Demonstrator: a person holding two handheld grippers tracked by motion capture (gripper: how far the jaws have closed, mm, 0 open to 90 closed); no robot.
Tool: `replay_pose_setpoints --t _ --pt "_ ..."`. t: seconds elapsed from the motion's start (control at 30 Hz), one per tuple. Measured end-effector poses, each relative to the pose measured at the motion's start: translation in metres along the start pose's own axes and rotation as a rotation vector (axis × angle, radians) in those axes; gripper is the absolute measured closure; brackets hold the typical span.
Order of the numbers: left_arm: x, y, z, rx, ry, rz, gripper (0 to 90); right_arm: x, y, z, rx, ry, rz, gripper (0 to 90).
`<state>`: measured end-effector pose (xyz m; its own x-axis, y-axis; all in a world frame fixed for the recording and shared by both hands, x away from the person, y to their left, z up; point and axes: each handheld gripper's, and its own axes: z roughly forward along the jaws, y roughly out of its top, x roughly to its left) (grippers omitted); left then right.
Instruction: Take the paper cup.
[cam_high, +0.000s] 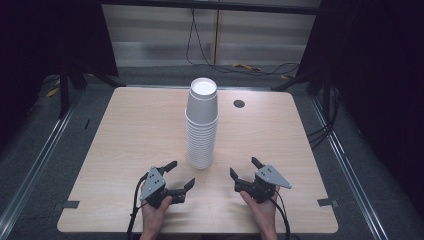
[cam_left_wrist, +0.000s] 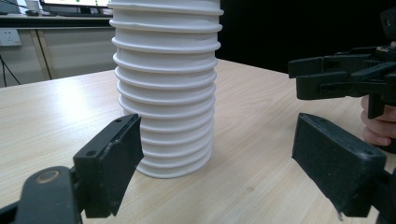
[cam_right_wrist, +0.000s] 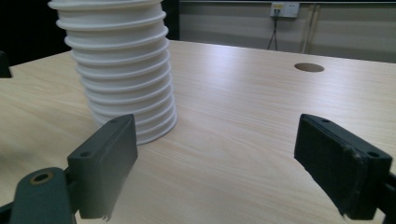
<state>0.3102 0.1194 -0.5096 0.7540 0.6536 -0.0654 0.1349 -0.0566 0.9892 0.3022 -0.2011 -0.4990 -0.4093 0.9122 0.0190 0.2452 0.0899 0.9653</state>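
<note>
Left gripper (cam_high: 180, 174): jaws wide apart, nothing between them, nothing touched; in the left gripper view its two black pads (cam_left_wrist: 111, 165) frame the base of the cup stack (cam_left_wrist: 166, 88) with bare tabletop between; near pad sits just in front of the stack's lower left edge, apart from it as far as I can tell.

Right gripper (cam_high: 244, 167): jaws also spread wide, holding nothing; in the right gripper view the stack (cam_right_wrist: 119, 70) stands beyond its left pad (cam_right_wrist: 103, 165), off the line between the pads; cannot tell pad-to-cup clearance there.

Poses: both grippers low over the wooden table (cam_high: 125, 130), just in front of the stack, one on each side of it, jaws pointing toward it; left hand (cam_high: 155, 212) and right hand (cam_high: 262, 207) come in from the near edge, each wrapped round its gripper body; grey three-cornered plates face up; the right gripper (cam_left_wrist: 345, 79) appears in the left gripper view to the right of the stack, jaws apart, fingers (cam_left_wrist: 378, 126) of the person visible behind it.

Stack: white paper cups nested, mouth down, upright, rims making ridged rings up the lower part; the closed base of the top cup faces up; stands near table centre, nearer the grippers than the far edge; contents hidden; round cable hole (cam_high: 239, 104) in the table behind and right of the stack.
</note>
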Motion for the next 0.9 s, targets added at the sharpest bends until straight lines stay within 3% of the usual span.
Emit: replay_pose_setpoints --t 0.1,0.23,0.3,0.57,0.9 --pt "0.0 0.0 0.0 0.0 -0.001 0.002 15.9 0.001 0.002 -0.002 -0.005 0.053 0.015 13.6" --pt "0.0 0.0 0.0 -0.003 0.001 0.0 15.9 0.0 0.005 -0.003 0.005 0.077 0.031 15.2" --pt "-0.001 0.0 0.0 -0.006 0.0 0.0 16.0 -0.001 0.009 -0.004 0.01 0.13 0.06 16.0" --pt "0.0 0.0 -0.001 -0.011 -0.001 0.002 15.9 0.001 0.022 -0.006 0.004 0.18 0.043 16.0" --pt "0.0 0.0 -0.001 -0.01 0.0 0.003 15.9 0.001 0.039 -0.001 0.04 0.255 0.036 18.8"
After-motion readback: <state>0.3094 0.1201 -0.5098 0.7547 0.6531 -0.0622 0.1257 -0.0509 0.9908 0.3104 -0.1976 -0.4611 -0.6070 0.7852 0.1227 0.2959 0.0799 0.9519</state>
